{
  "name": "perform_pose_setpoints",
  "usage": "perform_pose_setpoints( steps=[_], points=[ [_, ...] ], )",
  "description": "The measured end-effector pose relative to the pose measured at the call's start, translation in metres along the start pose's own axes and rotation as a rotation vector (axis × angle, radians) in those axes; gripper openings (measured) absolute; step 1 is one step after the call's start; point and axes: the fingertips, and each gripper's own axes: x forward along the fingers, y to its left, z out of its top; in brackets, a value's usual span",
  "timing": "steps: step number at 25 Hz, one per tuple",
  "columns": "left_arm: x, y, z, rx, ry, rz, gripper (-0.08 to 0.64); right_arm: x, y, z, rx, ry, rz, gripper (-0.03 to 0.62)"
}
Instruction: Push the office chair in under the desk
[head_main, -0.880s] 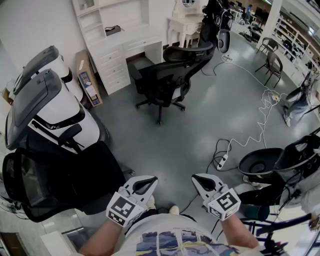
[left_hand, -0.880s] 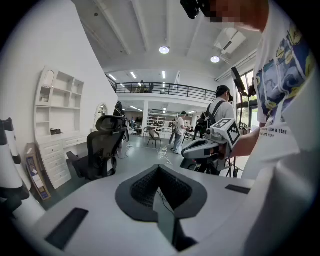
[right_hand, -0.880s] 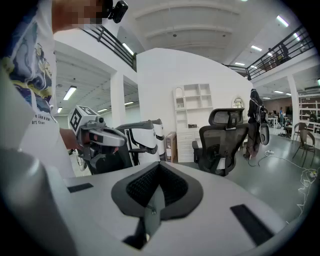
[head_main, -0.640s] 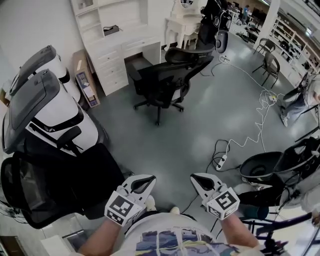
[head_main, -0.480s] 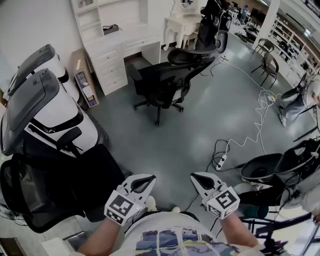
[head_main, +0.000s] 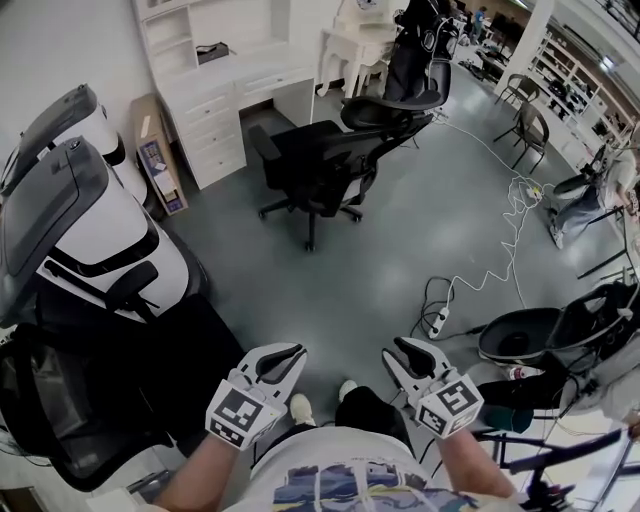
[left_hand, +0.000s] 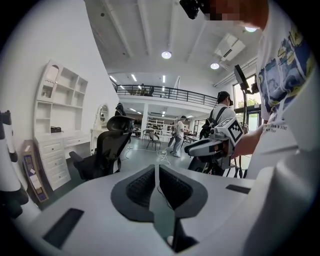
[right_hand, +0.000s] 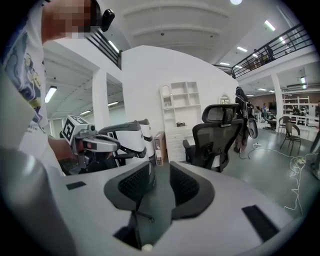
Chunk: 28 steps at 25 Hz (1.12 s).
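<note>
The black office chair (head_main: 318, 160) stands on the grey floor, pulled out from the white desk (head_main: 222, 96) and turned away from it, with its seat toward the kneehole. Both grippers are held low near the person's body, far from the chair. My left gripper (head_main: 284, 357) is shut with nothing in it; its jaws meet in the left gripper view (left_hand: 156, 171), and the chair (left_hand: 106, 151) shows beyond them. My right gripper (head_main: 404, 353) stands slightly open and empty (right_hand: 161, 169), with the chair (right_hand: 216, 136) ahead on the right.
Large white-and-grey pods (head_main: 75, 215) and a black mesh chair (head_main: 85, 395) crowd the left. A power strip (head_main: 438, 322) and white cable lie on the floor at right, beside a round black base (head_main: 518, 335). A cardboard box (head_main: 153, 150) leans by the desk. People (left_hand: 223, 119) stand behind.
The person has stepped forward: a dark trouser leg and shoe now show between the grippers, and the view has shifted. Both grippers keep their pose; the chair has not moved.
</note>
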Motion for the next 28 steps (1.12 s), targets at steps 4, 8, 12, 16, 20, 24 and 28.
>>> perform_pose_setpoints(
  steps=[4, 8, 12, 16, 20, 24, 28],
  points=[
    [0.021, 0.017, 0.003, -0.002, 0.002, 0.002, 0.022, 0.012, -0.027, 0.002, 0.012, 0.005, -0.039, 0.164],
    [0.047, 0.043, 0.013, -0.009, 0.011, 0.029, 0.073, 0.035, -0.063, 0.013, 0.025, -0.005, -0.040, 0.169],
    [0.078, 0.071, 0.032, -0.007, 0.030, 0.071, 0.095, 0.066, -0.107, 0.033, 0.027, -0.027, -0.026, 0.178],
    [0.114, 0.098, 0.057, 0.023, 0.038, 0.108, 0.097, 0.095, -0.155, 0.057, 0.021, -0.044, -0.007, 0.192],
    [0.150, 0.119, 0.080, 0.027, 0.043, 0.134, 0.097, 0.113, -0.200, 0.079, 0.010, -0.058, 0.003, 0.210],
    [0.184, 0.134, 0.092, 0.035, 0.054, 0.163, 0.098, 0.126, -0.243, 0.084, 0.016, -0.058, 0.010, 0.222],
    [0.209, 0.149, 0.098, 0.031, 0.064, 0.186, 0.107, 0.141, -0.279, 0.086, 0.033, -0.048, 0.009, 0.239]
  ],
)
